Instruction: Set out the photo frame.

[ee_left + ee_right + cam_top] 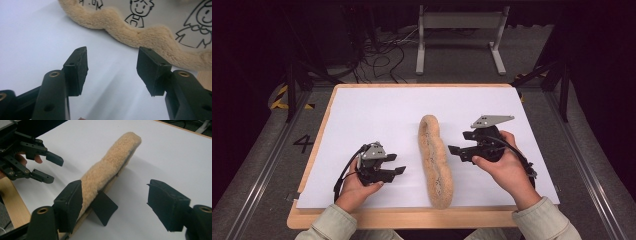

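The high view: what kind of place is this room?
Probably a lab or recording space: a white-covered table in a dark room, loose cables on grey carpet, and yellow-black floor tape.

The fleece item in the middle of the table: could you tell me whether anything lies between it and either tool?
Nothing visible does. Bare white sheet separates the fleece item from the left tool and the right tool, both open.

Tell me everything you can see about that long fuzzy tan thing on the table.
The fuzzy tan pouch is long and narrow, with a wavy fleece border around a pale panel printed with cartoon figures. It stands on edge on the white sheet, running away from the person, between the open left gripper and right gripper. Neither touches it.
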